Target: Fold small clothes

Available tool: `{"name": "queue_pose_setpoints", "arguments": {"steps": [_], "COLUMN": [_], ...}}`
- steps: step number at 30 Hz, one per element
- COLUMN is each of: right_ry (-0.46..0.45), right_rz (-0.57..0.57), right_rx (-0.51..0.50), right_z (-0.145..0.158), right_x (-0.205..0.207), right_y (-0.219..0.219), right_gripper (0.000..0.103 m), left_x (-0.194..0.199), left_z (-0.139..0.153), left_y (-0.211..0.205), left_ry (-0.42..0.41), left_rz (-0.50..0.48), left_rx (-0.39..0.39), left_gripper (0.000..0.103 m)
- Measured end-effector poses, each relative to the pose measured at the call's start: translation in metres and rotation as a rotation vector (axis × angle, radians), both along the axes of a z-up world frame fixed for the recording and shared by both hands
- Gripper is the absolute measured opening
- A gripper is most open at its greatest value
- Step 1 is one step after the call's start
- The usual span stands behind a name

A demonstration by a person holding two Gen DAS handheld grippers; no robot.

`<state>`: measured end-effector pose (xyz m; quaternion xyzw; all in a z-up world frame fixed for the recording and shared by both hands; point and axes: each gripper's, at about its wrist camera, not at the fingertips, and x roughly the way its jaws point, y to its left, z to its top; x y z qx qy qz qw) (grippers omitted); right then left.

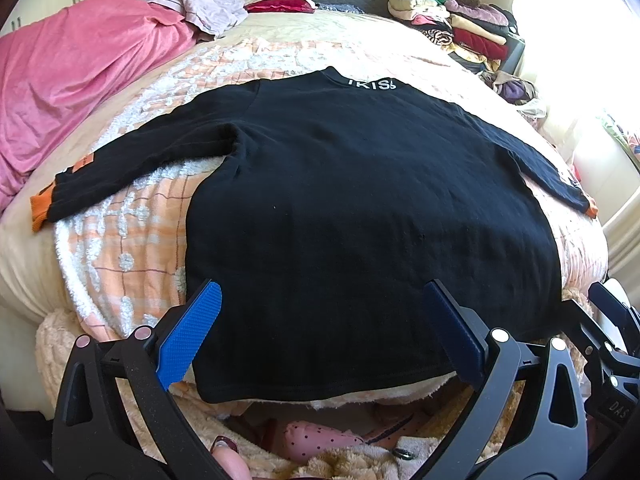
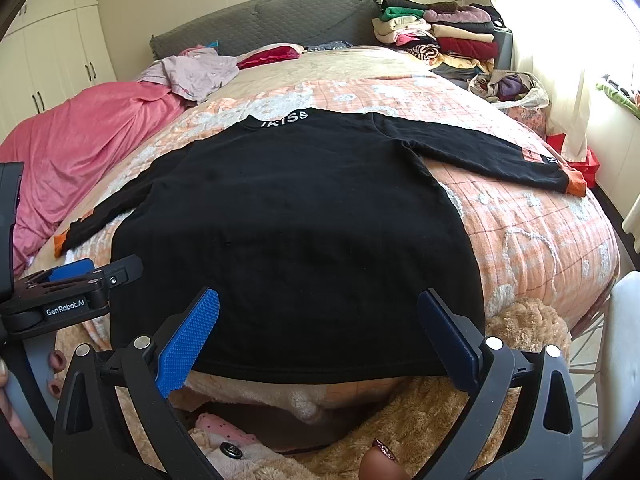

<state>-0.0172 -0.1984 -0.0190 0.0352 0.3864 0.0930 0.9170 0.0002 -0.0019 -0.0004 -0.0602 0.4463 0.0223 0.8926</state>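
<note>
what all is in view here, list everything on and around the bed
black sweater: 1, black with orange cuffs and white lettering at the collar, spread flat on the bed, sleeves out to both sides
quilt: 1, orange and white check, under the sweater
pink blanket: 1, pink, bunched at the left of the bed
pale garment: 1, lilac, crumpled near the headboard
headboard: 1, grey, far end of the bed
folded clothes: 1 stack, mixed colours, far right corner
wardrobe: 1, cream, left wall
left tool: 1, black with blue pads, open, at the sweater's near hem
right tool: 1, black with blue pads, open, at the near hem
</note>
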Motion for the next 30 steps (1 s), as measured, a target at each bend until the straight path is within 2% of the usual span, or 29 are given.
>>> {"name": "queue_pose_setpoints", "arguments": {"steps": [15,30], "right_ry": [0.006,0.017], "right_rz": [-0.009,-0.025], "right_rx": [0.008,0.022], "right_z": [0.000,0.009], "right_x": [0.003,0.036], "right_y": [-0.003,0.000], "right_gripper": [0.099,0.099], "left_x": [0.006,0.036], "left_z": [-0.002,0.001], "left_y": [0.000,0.004], "left_ry": [0.008,0.027], "left_rz": [-0.005,-0.016], "left_rx": [0.000,-0.004], "left_gripper": [0.095,0.095]}}
